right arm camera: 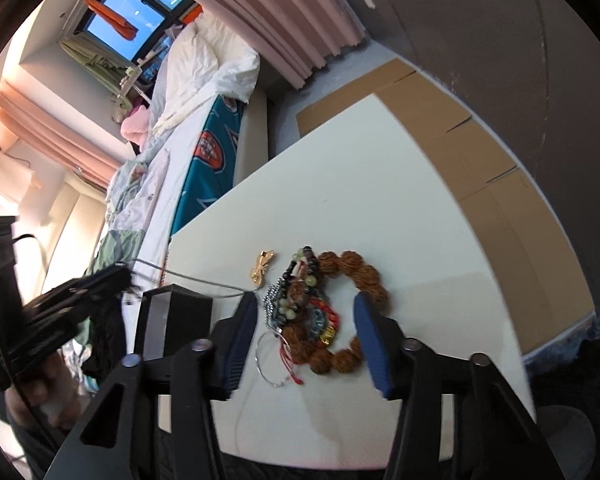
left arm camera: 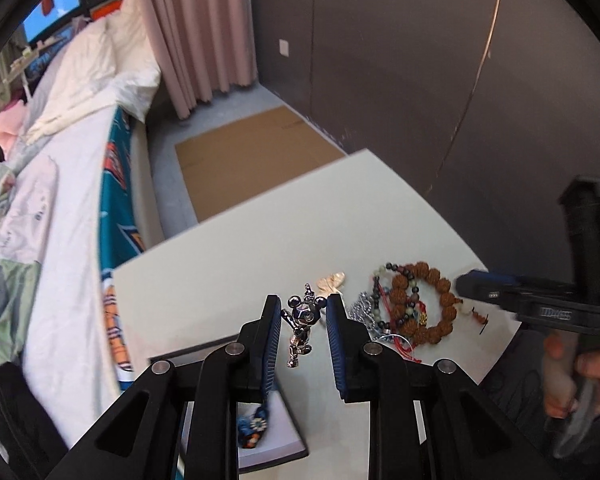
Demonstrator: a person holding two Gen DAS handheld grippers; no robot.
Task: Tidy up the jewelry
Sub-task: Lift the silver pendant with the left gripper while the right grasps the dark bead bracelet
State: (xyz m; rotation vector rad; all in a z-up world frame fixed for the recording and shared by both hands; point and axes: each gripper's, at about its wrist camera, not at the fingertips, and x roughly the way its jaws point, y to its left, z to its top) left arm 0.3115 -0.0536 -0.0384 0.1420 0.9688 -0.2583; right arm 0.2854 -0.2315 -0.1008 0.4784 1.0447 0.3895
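Observation:
A silver mouse-shaped charm [left arm camera: 302, 322] hangs between the fingers of my left gripper [left arm camera: 304, 302], which is open around it without touching. Below lies an open dark box [left arm camera: 278, 436] with a blue beaded piece [left arm camera: 254, 428] inside. On the white table [left arm camera: 220, 264] lies a pile of jewelry: a brown bead bracelet [left arm camera: 428, 300], darker bead strings, a silver chain [left arm camera: 360, 306] and a gold clip [left arm camera: 332, 280]. My right gripper [right arm camera: 306, 302] is open above that pile [right arm camera: 320, 312]. A thin silver chain [right arm camera: 188, 278] runs from the left gripper [right arm camera: 100, 284] toward the pile.
A bed [left arm camera: 60, 200] with white bedding stands left of the table. Flat cardboard [left arm camera: 252, 160] lies on the floor beyond the table, next to a dark wall [left arm camera: 420, 80]. Pink curtains [left arm camera: 200, 32] hang at the back. The box [right arm camera: 172, 320] stands at the table's left edge.

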